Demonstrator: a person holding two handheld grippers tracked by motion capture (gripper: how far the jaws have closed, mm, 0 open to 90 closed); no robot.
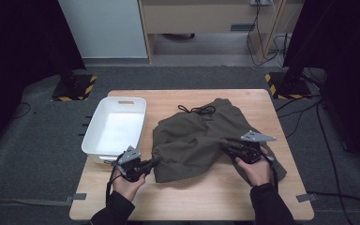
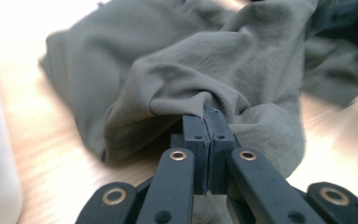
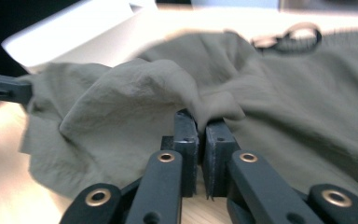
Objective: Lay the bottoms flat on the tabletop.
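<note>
Garment (image 1: 201, 140): olive, crumpled, drawstring at top | left gripper (image 1: 153, 162) jaws clamped on hem | right gripper (image 1: 226, 144) jaws clamped on fold

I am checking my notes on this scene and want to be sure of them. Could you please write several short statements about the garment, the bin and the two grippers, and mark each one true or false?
1. The left gripper is shut on a fold of the olive garment. True.
2. The right gripper hangs open above the table. False: its jaws pinch the garment's cloth.
3. The white bin already holds the garment. False: the bin holds nothing, and the garment lies on the table to its right.
4. A dark drawstring lies at the garment's far edge. True.
5. The garment is folded into a neat square. False: it is rumpled.
</note>
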